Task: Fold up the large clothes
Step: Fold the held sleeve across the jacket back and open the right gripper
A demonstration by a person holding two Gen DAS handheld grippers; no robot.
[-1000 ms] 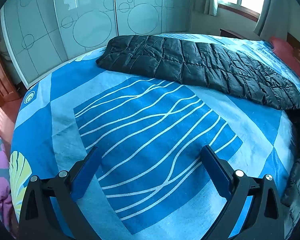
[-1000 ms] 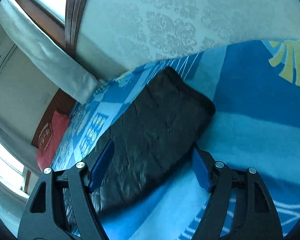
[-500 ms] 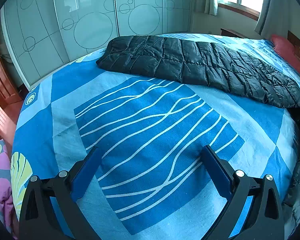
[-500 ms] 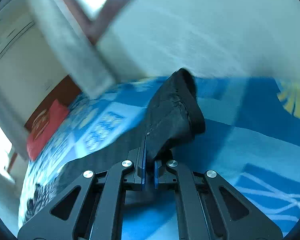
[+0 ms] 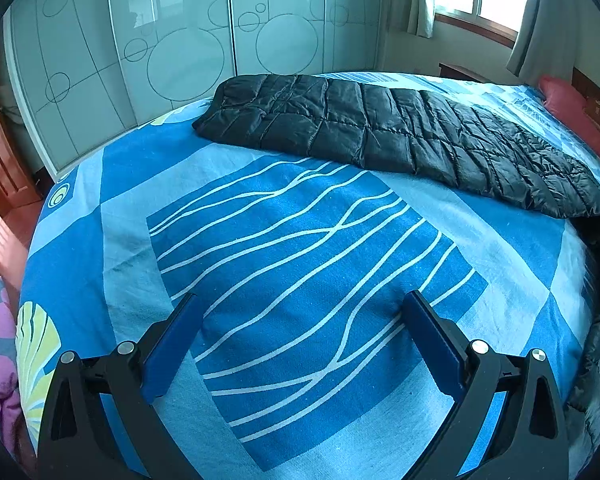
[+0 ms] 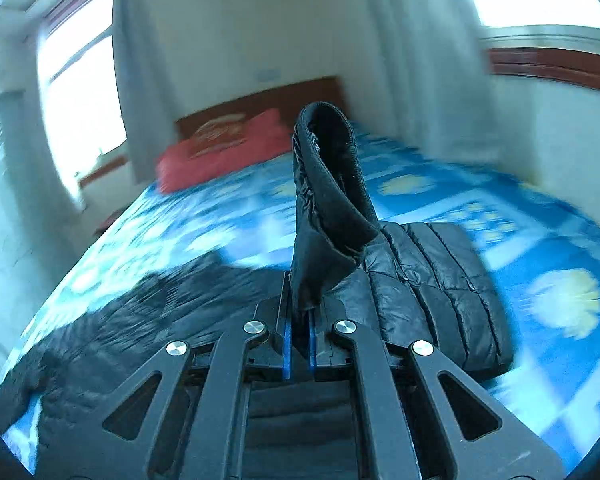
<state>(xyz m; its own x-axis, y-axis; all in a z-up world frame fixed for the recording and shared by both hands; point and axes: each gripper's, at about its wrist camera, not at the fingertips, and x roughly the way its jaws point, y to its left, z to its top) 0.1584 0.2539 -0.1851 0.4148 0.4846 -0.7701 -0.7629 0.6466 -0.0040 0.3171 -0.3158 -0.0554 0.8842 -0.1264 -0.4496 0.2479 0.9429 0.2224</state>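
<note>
The black quilted jacket (image 5: 400,136) is spread long across the far side of the bed (image 5: 300,240); it is judged soft, puffy, light and slippery, best taken at a cuff or hem. One knit cuff (image 6: 328,200) is clamped in the right gripper (image 6: 298,344). The left gripper (image 5: 300,344) is held wide apart, empty, above the blue sheet

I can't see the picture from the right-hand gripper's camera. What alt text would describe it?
The right gripper is shut on the dark cuff of a black quilted jacket, lifting it so it stands up in front of the camera. The rest of the jacket lies on a blue patterned bedspread, with a red pillow and bright windows blurred behind.
</note>
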